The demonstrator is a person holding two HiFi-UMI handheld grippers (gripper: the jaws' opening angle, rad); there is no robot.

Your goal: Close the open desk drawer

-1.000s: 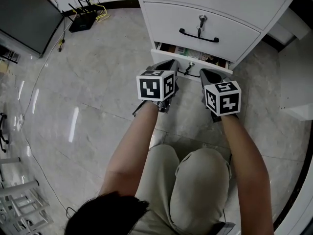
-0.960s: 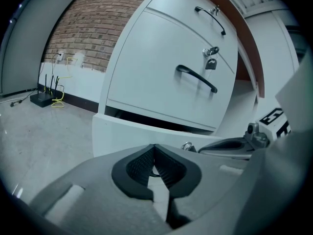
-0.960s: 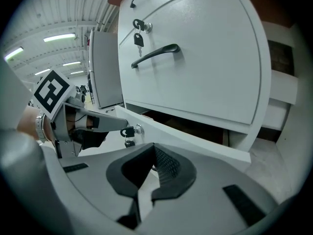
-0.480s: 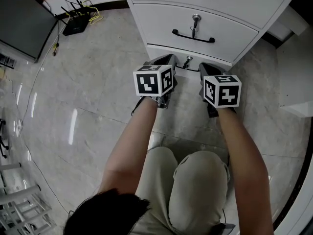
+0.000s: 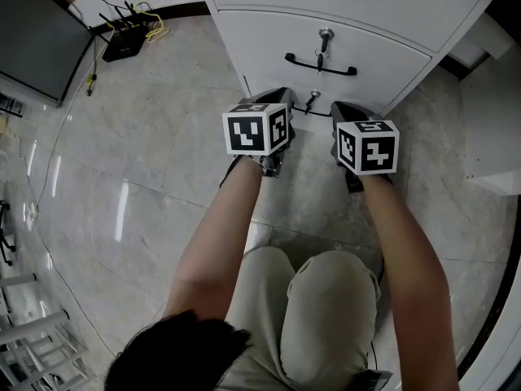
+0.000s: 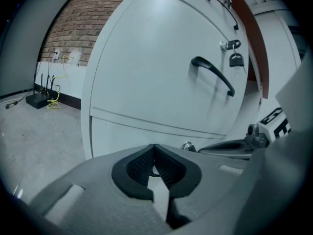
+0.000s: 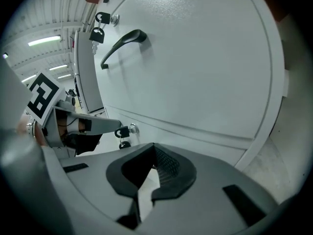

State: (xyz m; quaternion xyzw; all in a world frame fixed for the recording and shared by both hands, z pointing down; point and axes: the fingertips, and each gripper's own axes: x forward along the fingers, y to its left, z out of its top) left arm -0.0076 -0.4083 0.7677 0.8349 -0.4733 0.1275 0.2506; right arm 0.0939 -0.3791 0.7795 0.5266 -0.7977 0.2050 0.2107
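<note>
The bottom drawer (image 5: 303, 88) is smooth white metal; its long flat front runs side to side and faces the person; it sits all the way in, level with the drawer above (image 5: 260, 43), low by the shiny stone floor (image 5: 146, 161); a small key (image 5: 313, 98) hangs at its middle. The left gripper (image 5: 281, 98) and right gripper (image 5: 346, 108) are right up against it, one on each side of the key; each has its ribbed black jaws together, holding nothing.
</note>
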